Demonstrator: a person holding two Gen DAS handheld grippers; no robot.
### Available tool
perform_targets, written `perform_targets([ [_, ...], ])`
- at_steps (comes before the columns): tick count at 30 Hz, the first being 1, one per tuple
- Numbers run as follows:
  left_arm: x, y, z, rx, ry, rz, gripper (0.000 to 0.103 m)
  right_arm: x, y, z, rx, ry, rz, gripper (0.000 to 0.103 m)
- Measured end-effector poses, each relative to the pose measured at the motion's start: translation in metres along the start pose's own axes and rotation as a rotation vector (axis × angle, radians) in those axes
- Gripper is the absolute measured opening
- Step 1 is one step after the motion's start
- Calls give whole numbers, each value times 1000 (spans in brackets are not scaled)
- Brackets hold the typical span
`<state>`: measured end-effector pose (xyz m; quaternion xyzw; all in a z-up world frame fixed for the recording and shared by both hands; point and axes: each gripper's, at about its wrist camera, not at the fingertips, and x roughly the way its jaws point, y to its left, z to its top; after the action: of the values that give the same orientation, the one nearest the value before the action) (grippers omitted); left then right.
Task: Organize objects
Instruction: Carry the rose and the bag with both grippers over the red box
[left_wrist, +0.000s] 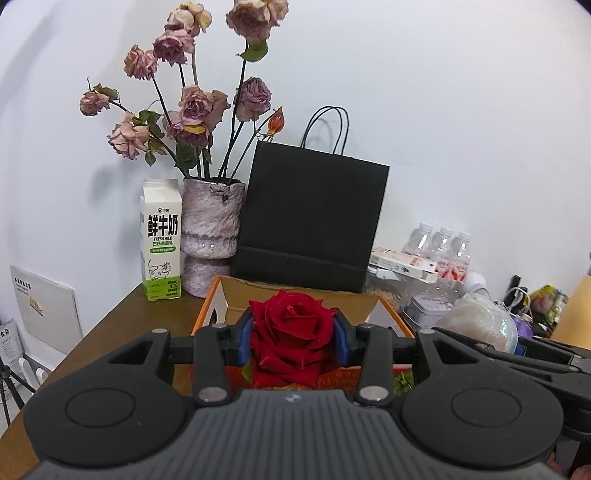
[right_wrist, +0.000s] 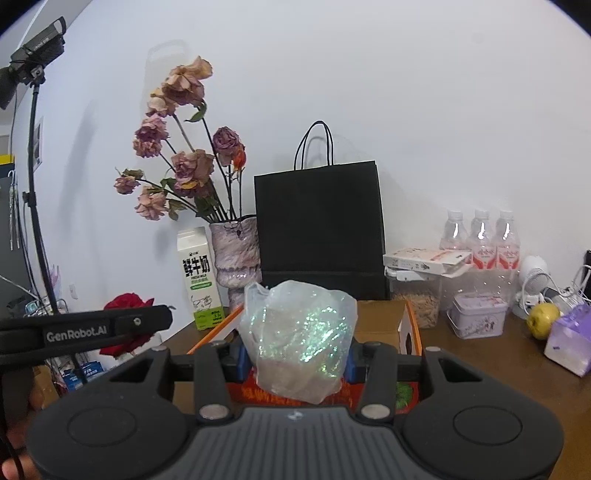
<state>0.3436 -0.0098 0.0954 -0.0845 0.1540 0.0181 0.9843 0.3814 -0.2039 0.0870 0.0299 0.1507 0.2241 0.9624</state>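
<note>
My left gripper (left_wrist: 294, 334) is shut on a red rose (left_wrist: 293, 328) and holds it above an open orange-edged cardboard box (left_wrist: 236, 295). My right gripper (right_wrist: 295, 356) is shut on a glittery clear plastic bag (right_wrist: 299, 339), held above the same box (right_wrist: 410, 325). In the right wrist view the left gripper with the rose (right_wrist: 127, 306) shows at the left. In the left wrist view the bag (left_wrist: 480, 321) shows at the right, beside the right gripper's arm.
On the brown table (left_wrist: 110, 332) against the wall stand a milk carton (left_wrist: 161, 240), a vase of dried roses (left_wrist: 212, 229), a black paper bag (left_wrist: 310, 221), water bottles (right_wrist: 480, 240), a tin (right_wrist: 478, 319), an apple (right_wrist: 542, 320) and a purple pack (right_wrist: 570, 339).
</note>
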Motion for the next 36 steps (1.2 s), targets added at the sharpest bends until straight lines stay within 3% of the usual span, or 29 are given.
perform_targets([
  [21,136,7,12,-7,91,122,42,125,-32,7,22,99,-4,43],
  [36,176,6,-8,7,90,147,42,168,-53,-19,57,139,-45,44],
])
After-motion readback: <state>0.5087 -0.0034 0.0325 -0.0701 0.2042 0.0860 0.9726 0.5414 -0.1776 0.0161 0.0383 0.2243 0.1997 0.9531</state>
